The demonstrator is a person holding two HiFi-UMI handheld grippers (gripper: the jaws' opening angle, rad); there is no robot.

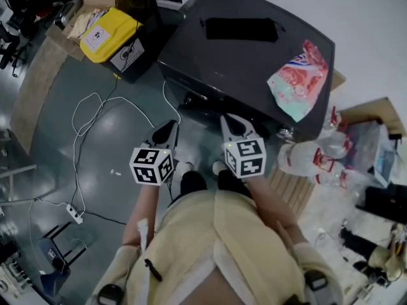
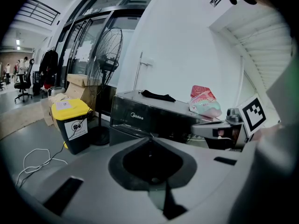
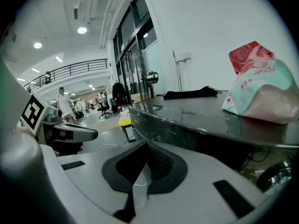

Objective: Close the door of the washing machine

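Observation:
The dark washing machine (image 1: 229,56) stands straight ahead, seen from above in the head view. Its front panel (image 2: 149,118) fills the middle of the left gripper view, and its glossy top (image 3: 205,118) runs across the right gripper view. I cannot tell how the door stands; my grippers hide the front below the panel. My left gripper (image 1: 172,126) (image 2: 150,137) is shut with nothing in it, just short of the front. My right gripper (image 1: 227,119) (image 3: 146,143) is shut and empty beside it, near the machine's front edge.
A black cloth (image 1: 240,28) and a red-and-teal bag (image 1: 299,81) lie on the machine's top. A yellow-lidded bin (image 1: 111,33) stands to the left, beside a standing fan (image 2: 107,55). White cable (image 1: 89,116) loops over the floor. Plastic bags (image 1: 318,161) sit at the right.

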